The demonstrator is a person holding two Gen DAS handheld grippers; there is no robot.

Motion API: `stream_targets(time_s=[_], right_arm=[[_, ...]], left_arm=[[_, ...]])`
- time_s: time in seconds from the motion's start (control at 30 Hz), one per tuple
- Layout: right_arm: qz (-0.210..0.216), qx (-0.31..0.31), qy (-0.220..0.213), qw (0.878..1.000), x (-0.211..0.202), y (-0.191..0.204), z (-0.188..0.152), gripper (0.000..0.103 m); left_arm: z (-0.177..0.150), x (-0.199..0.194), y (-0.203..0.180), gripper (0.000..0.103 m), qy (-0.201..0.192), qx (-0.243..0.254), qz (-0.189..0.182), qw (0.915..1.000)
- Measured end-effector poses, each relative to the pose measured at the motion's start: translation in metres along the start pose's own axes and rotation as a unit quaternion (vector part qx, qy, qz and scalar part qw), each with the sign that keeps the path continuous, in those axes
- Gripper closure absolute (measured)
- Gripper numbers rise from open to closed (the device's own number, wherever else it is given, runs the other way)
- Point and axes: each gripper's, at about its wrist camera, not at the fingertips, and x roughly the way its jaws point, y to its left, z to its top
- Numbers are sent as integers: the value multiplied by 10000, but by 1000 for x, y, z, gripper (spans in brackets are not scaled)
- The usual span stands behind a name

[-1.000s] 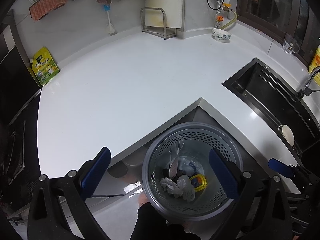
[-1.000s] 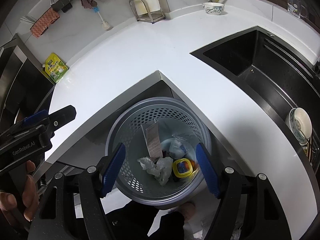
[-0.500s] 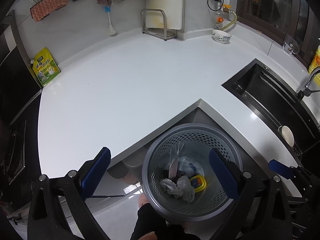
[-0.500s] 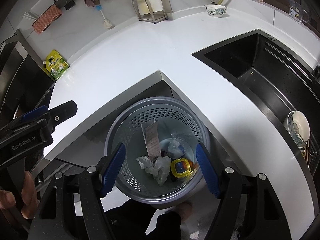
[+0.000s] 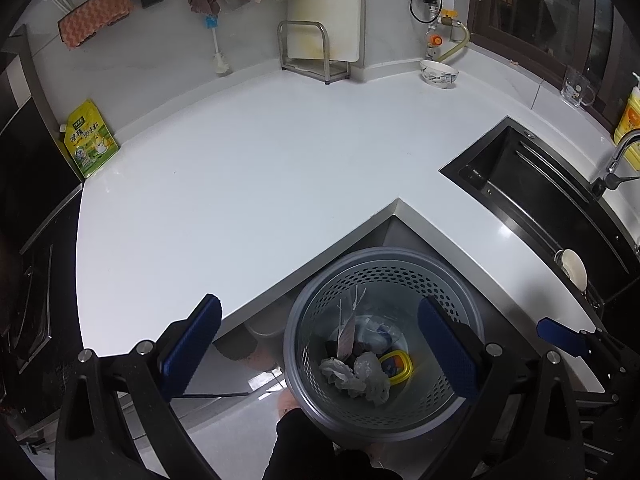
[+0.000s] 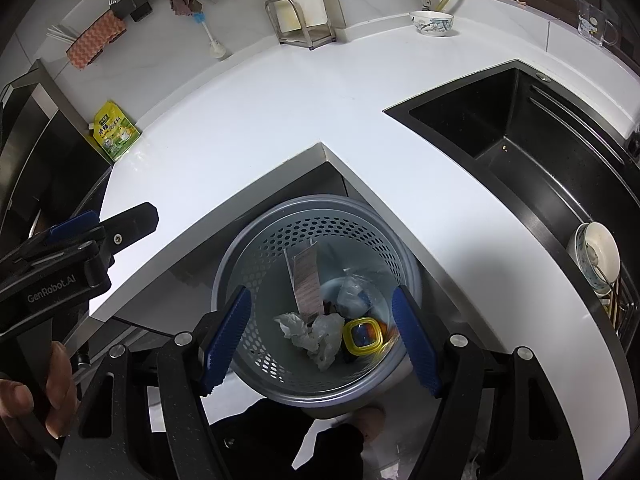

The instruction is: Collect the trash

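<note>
The white bench ran in an L, its inner corner pointing at the bin, which stood on the floor tucked into that notch with its rim just under the bench edge. The broad middle of the bench lay bare; things sat only along its far edges: one green pouch leaning at the left end, one brush against the wall, one metal rack with a board, one bowl in the back corner, one clear mug by the window. One black sink was cut into the right leg of the bench, and a second bowl stood on its near side. Inside the one perforated bin lay the trash: one crumpled white wad, one paper slip standing on end, one clear wrapper, one yellow-rimmed lid. The left gripper and the right gripper both hung over the bin's mouth, tilted steeply downward, each with its jaws spread wide and nothing between the blue pads. In the right view the left gripper's body showed at the left edge, with a hand wrapped round its handle. A dark sleeve showed at the bottom, below the bin.
</note>
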Motion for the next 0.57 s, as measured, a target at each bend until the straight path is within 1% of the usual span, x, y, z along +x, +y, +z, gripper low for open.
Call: stream_targets(time_s=[0.57], right_arm=[[12, -7, -8, 10000, -1, 1, 1, 33]], left_arm=[[0, 1, 3, 6, 48, -65, 33, 10000]])
